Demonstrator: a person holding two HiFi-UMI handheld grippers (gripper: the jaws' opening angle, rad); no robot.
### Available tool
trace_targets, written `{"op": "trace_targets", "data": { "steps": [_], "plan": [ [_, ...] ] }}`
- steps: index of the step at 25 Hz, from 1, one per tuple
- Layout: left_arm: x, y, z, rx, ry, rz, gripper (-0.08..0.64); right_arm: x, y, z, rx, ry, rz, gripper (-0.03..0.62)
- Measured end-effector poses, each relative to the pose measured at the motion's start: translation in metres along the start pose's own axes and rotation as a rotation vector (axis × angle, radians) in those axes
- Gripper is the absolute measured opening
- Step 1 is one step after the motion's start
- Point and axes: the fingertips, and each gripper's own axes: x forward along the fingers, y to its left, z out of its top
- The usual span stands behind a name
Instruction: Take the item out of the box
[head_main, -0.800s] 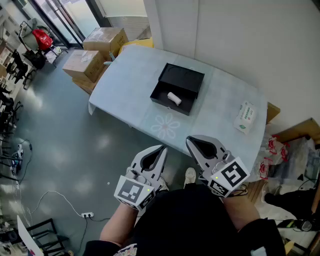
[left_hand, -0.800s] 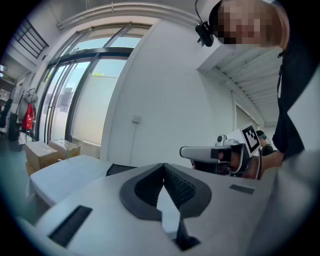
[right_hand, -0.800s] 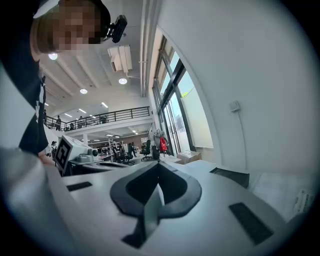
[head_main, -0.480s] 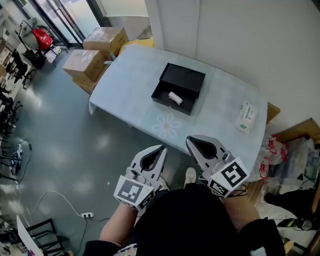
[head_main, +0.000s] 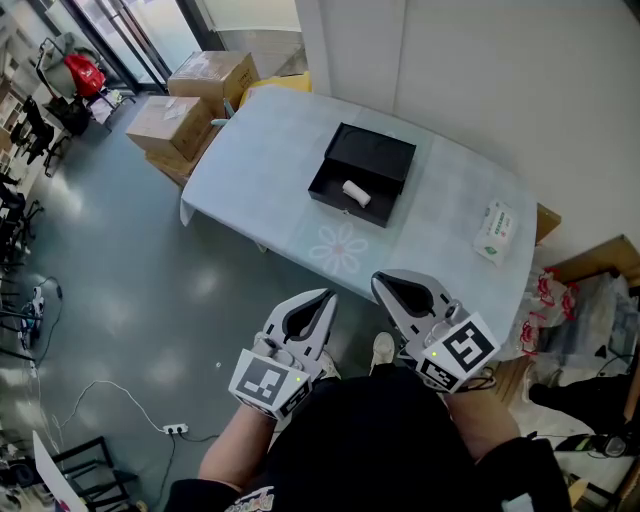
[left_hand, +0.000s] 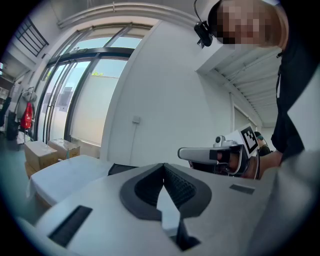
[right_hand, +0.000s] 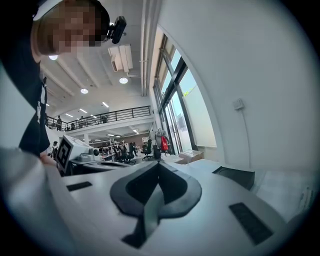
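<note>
An open black box (head_main: 362, 176) lies on the pale blue table (head_main: 260, 160), with a small white roll (head_main: 356, 193) inside near its front wall. Both grippers are held close to the person's body, well short of the table. My left gripper (head_main: 324, 298) is shut with nothing between its jaws, and its own view shows the tips (left_hand: 164, 165) meeting. My right gripper (head_main: 382, 283) is shut and empty as well, its tips (right_hand: 158, 164) touching. The box's dark edge (right_hand: 234, 176) shows at the right of the right gripper view.
A white and green packet (head_main: 495, 231) lies at the table's right end. Cardboard boxes (head_main: 187, 100) stand on the floor left of the table. Bags and a carton (head_main: 585, 300) crowd the floor at the right. A cable and power strip (head_main: 172, 430) lie lower left.
The view has shifted slightly, so the table and box sit a little further right and up in the picture. Both grippers have kept still and stayed shut.
</note>
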Motion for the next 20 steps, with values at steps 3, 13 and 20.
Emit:
{"op": "trace_targets", "data": {
  "steps": [3,13,20],
  "plan": [
    [-0.007,0.002,0.0,-0.001,-0.006,-0.009,0.009,0.004,0.007,-0.001,-0.001,0.004,-0.002,0.009],
    [-0.034,0.021,-0.002,-0.002,-0.007,-0.023,0.009,0.022,0.029,-0.003,-0.009,0.012,-0.027,0.009],
    [-0.051,0.049,-0.012,-0.012,0.006,-0.03,0.009,0.048,0.04,-0.012,-0.006,0.019,-0.045,0.009]
  ]
}}
